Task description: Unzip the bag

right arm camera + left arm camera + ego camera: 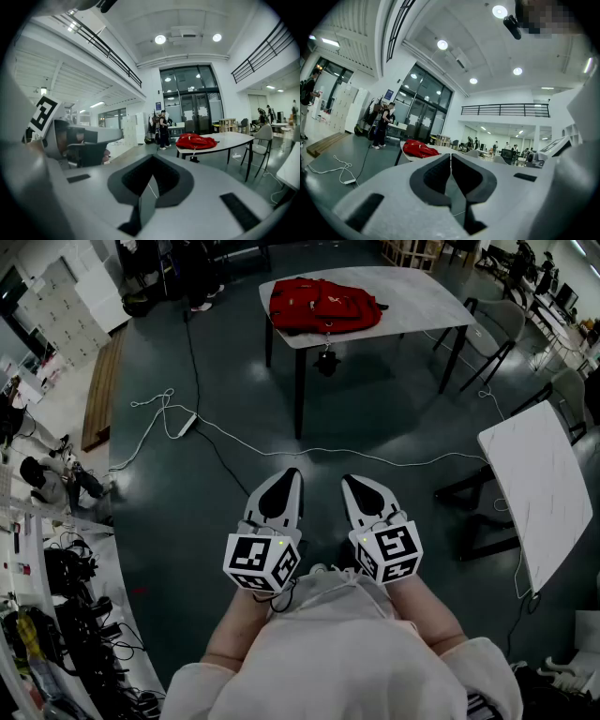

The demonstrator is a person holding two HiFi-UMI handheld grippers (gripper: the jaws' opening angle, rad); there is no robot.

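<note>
A red backpack [322, 304] lies flat on a white table [412, 306] far ahead of me, with a dark strap hanging off the near edge. It also shows small in the left gripper view as the red backpack [420, 148] and in the right gripper view as the red backpack [196, 140]. My left gripper [292, 473] and right gripper [349, 480] are held side by side close to my body, well short of the table. Both have their jaw tips together with nothing between them.
A second white table [539, 484] stands at the right. White cables and a power strip [186, 424] trail across the dark floor between me and the bag's table. Cluttered benches [47, 615] line the left side. A person [163, 129] stands near the glass doors behind the table.
</note>
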